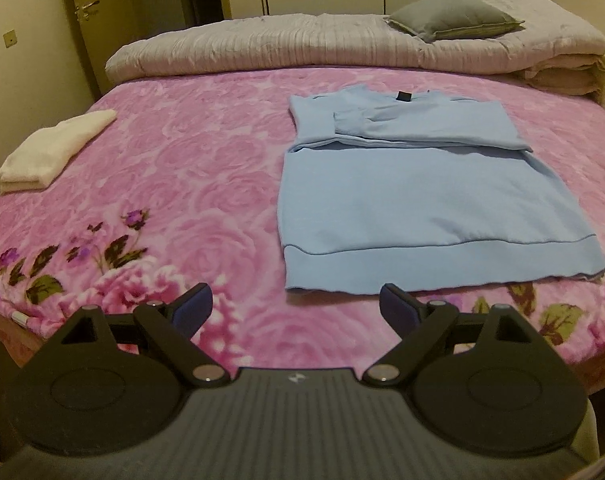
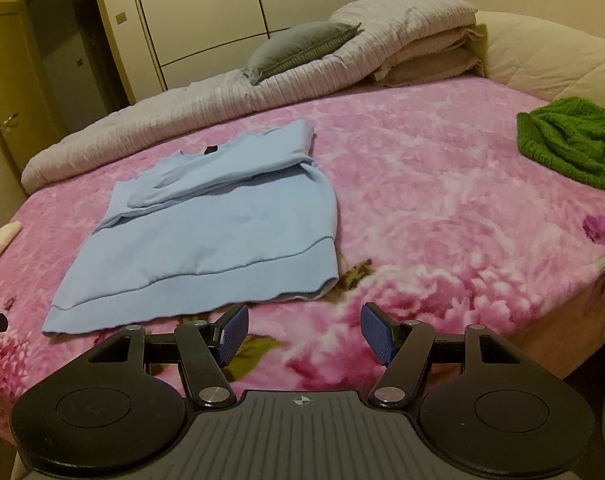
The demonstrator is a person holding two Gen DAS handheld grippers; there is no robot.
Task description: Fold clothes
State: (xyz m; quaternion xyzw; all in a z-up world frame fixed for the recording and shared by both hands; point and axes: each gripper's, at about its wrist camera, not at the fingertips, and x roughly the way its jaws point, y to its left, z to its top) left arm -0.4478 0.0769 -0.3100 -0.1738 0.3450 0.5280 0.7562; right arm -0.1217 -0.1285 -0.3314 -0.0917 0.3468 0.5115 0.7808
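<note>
Dim warm indoor light, soft shadows, fisheye-bent dark corners, perhaps slight blur

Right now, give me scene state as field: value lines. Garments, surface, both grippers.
surface: pink floral blanket on a bed
in progress: light blue sweatshirt, laid flat, both sleeves folded across the chest, hem nearest the grippers
done: white folded garment, to the left
waiting: green knit garment, crumpled, to the right
left gripper: open, holding nothing, short of the hem
right gripper: open, holding nothing, short of the hem
</note>
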